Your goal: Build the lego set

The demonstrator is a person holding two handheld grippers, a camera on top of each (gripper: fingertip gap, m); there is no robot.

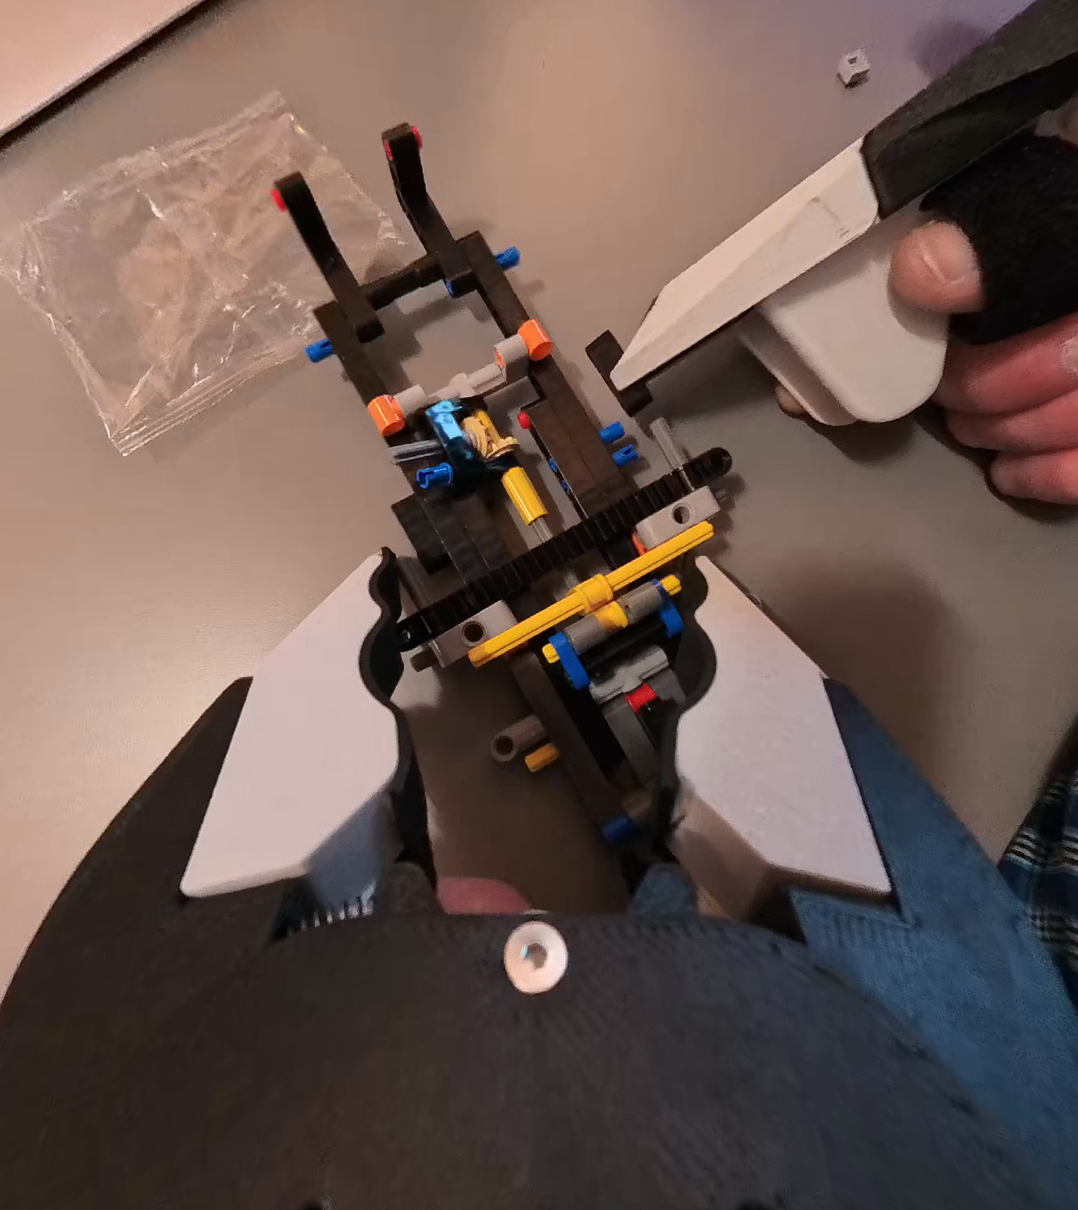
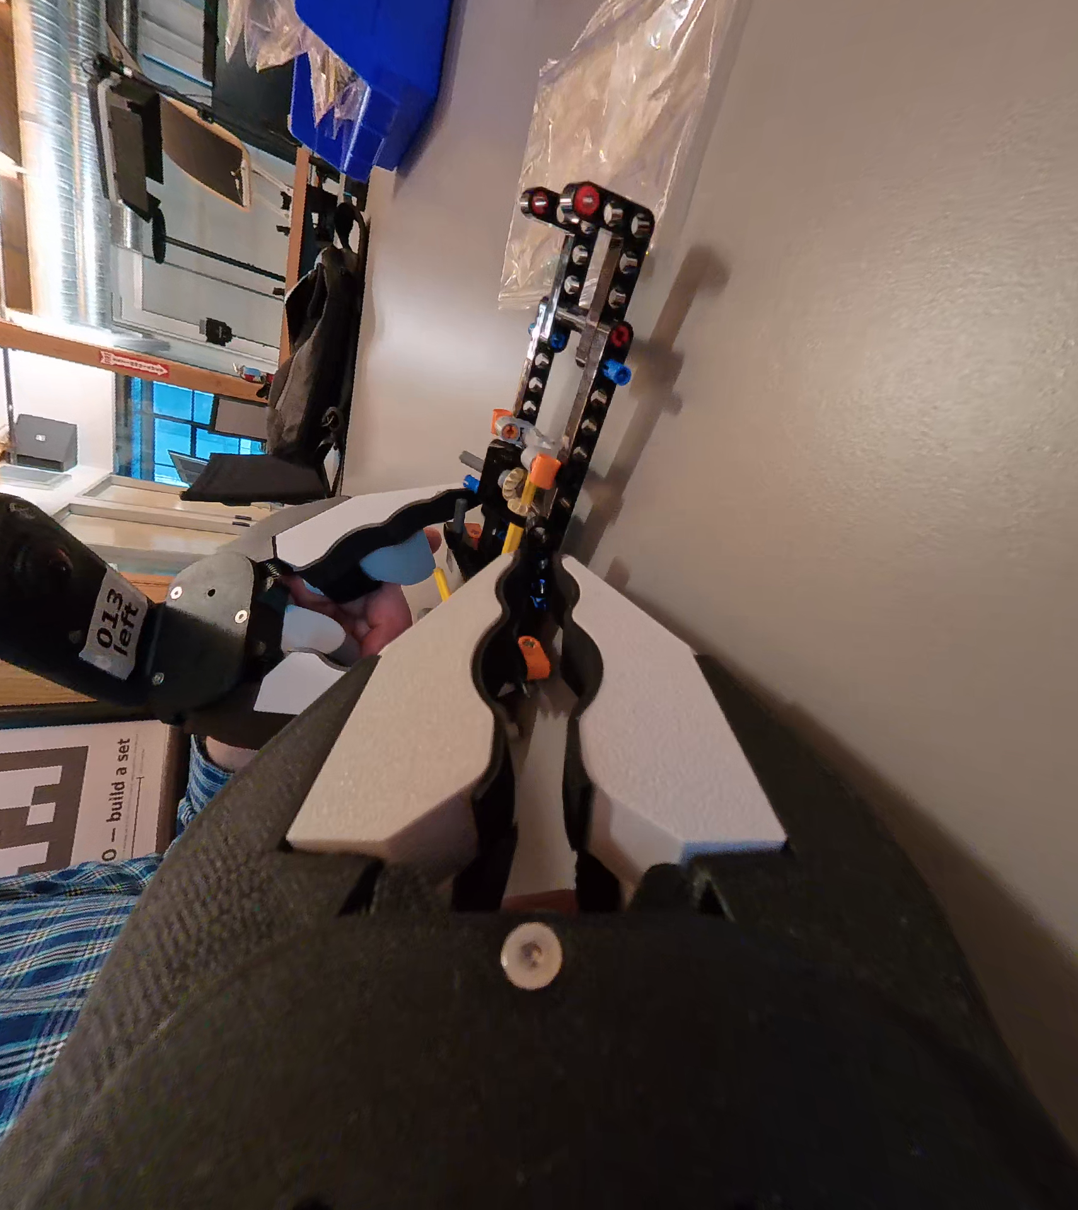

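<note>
The lego model (image 1: 458, 393) is a long black Technic frame with yellow axles, blue pins, orange connectors and a black gear rack. It lies on the grey table. My left gripper (image 1: 546, 589) is shut on its near end. My right gripper (image 1: 621, 376) comes in from the upper right, shut on a small black piece (image 1: 605, 350) right beside the model's right side beam. In the right wrist view, my right gripper (image 2: 536, 563) has its fingers close together around the black piece (image 2: 539, 586). The model (image 2: 582, 366) stretches away beyond it, and the left gripper (image 2: 392, 530) is at its left.
A clear plastic bag (image 1: 163, 275) lies flat left of the model, also seen behind it (image 2: 615, 131). A small grey piece (image 1: 854, 65) lies at the far right. A white sheet edge (image 1: 12, 65) is at the top left. A blue bin (image 2: 372, 85) stands at the table's far end. The grippers' ends are close to 6 centimeters from one another.
</note>
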